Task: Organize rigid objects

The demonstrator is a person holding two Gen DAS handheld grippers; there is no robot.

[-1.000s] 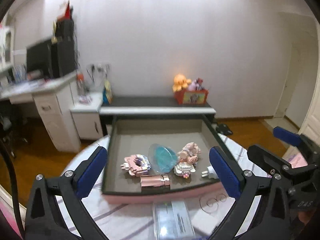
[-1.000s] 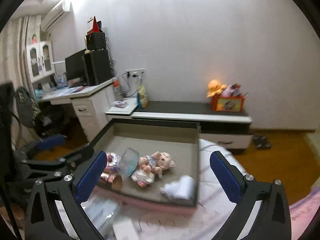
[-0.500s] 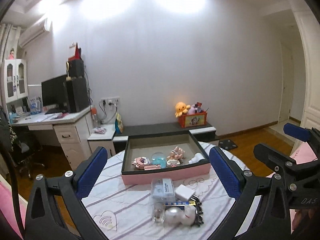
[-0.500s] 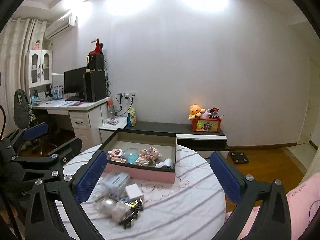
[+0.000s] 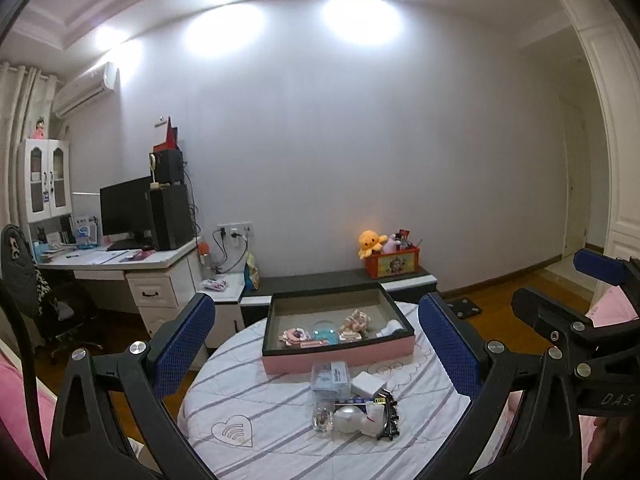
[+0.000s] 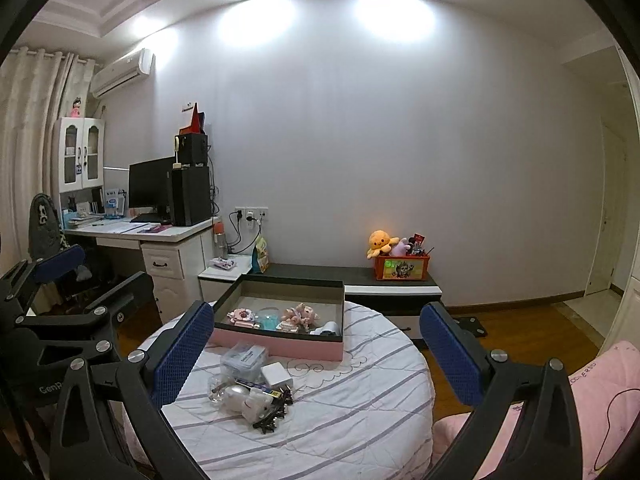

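A pink-sided tray [image 5: 340, 356] [image 6: 280, 346] sits at the far side of a round table [image 5: 256, 408] [image 6: 360, 400]. In it lie a pink block toy [image 5: 295, 335], a teal clear egg [image 5: 323, 332], a pig figurine [image 5: 356, 322] and a white plug [image 5: 390, 327]. In front of the tray lies a loose pile: a clear box [image 5: 331, 376] [image 6: 244, 359], a white charger [image 5: 367, 383] [image 6: 276, 374], a white round toy [image 5: 352, 420] [image 6: 244, 398] and black clips [image 6: 274, 420]. My left gripper [image 5: 316, 344] and right gripper [image 6: 316, 352] are both open and empty, held back above the table's near side.
A desk with monitor [image 5: 124, 210] and a chair [image 5: 24, 280] stand left. A low cabinet with an orange toy box [image 5: 392, 266] stands behind the table. Pink bedding [image 6: 580, 400] lies at the right. The other gripper shows at each view's edge [image 5: 592, 320] [image 6: 60, 312].
Both grippers have pulled far back and up from over the tray. The whole table and the loose pile in front of the tray have come into view.
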